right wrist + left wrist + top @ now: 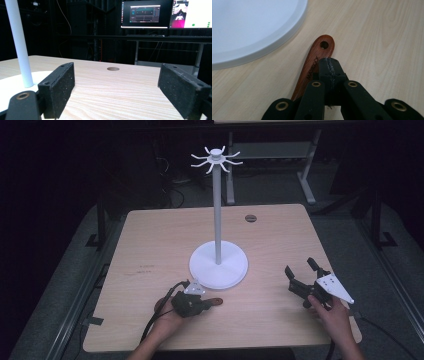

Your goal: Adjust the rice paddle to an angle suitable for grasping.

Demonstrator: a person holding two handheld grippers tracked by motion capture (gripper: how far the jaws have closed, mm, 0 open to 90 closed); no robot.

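A reddish-brown wooden handle with a round hole near its rounded end lies flat on the pale wood tabletop, low and slightly left of centre in the high view, just in front of the stand's base; in the left gripper view it runs from lower centre up toward the middle of the frame, lettering along its length, its lower part hidden under the jaws; the left tool sits over it with its jaws pressed together, their tips just right of the handle, and whether they pinch any part of it cannot be told; in the high view this left tool points rightward, the handle's end poking out beside it; the white stand rises from a round base near the middle of the frame, its thin pole topped by curved hooks in the upper centre; the right tool rests at the lower right with its jaws spread wide, nothing between them, and in the right gripper view its two black pads frame bare tabletop; monitors glow in the upper right there.
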